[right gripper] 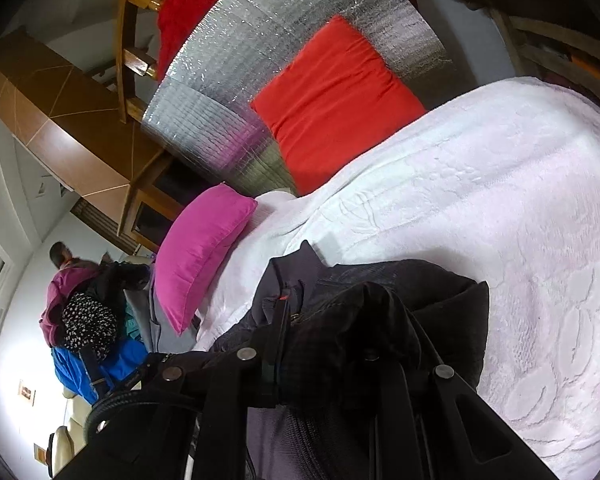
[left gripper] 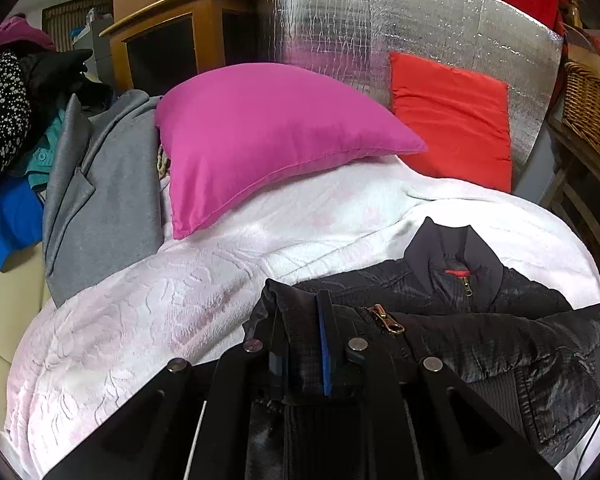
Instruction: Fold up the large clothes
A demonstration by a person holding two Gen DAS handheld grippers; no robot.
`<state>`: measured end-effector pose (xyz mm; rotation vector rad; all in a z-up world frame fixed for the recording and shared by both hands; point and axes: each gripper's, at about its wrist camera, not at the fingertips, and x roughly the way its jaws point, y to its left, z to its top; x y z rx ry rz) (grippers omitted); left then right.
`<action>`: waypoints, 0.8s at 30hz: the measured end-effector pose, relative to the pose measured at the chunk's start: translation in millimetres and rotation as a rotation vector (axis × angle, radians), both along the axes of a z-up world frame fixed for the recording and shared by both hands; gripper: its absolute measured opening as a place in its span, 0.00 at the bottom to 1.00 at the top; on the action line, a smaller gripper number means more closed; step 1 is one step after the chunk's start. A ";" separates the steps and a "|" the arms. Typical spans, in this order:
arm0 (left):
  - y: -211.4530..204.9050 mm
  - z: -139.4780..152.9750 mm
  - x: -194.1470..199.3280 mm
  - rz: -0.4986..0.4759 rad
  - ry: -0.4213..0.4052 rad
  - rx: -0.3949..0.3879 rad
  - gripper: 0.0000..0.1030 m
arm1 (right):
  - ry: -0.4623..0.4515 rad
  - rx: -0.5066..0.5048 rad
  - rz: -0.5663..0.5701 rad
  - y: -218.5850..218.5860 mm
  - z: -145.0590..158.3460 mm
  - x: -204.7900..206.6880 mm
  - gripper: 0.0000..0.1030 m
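A bed covered by a white embossed blanket [left gripper: 148, 320] fills most of both views, with a silver insulation sheet [left gripper: 400, 20] standing behind it in the upper part of the frame. A magenta pillow [left gripper: 260, 136] lies at centre of the left view and a red cushion [left gripper: 452, 120] to its upper right; a heap of other garments, a grey coat [left gripper: 100, 200] among them, sits at the left edge.

The black quilted jacket [left gripper: 480, 320] lies in the lower right of the left view, collar up, zip partly shut. The left hand-held gripper [left gripper: 300, 320] pinches a fold of its fabric; the right hand-held gripper [right gripper: 324, 308] is likewise pressed onto a bunched part. Folding looks barely begun: the jacket is rumpled, no neat fold shows, and the heap waits.
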<state>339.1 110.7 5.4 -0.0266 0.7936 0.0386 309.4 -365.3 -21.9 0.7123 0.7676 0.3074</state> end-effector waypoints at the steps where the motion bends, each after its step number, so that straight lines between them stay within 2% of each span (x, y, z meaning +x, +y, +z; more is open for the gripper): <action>1: -0.5 1.0 1.4 -0.002 -0.002 0.001 0.12 | 0.000 -0.006 0.002 0.3 1.0 1.1 0.18; 7: -1.1 -8.3 28.9 0.011 0.039 -0.036 0.12 | 0.021 -0.003 -0.013 -4.6 -5.3 28.0 0.18; 11: -5.7 -33.2 51.4 0.041 0.105 -0.048 0.12 | 0.086 0.001 -0.036 -8.5 -33.0 52.0 0.18; 15: -7.5 -57.3 66.3 0.052 0.160 -0.023 0.12 | 0.148 -0.012 -0.054 -11.6 -60.4 63.7 0.18; 18: -7.7 -63.4 68.0 0.048 0.176 -0.017 0.12 | 0.196 -0.016 -0.063 -15.3 -77.7 66.9 0.18; 20: -9.3 -56.8 65.1 0.037 0.154 -0.008 0.12 | 0.180 -0.016 -0.055 -15.0 -70.9 64.6 0.18; 24: -3.4 -32.4 56.9 0.014 0.092 -0.045 0.12 | 0.135 -0.060 -0.007 -9.9 -40.9 62.7 0.18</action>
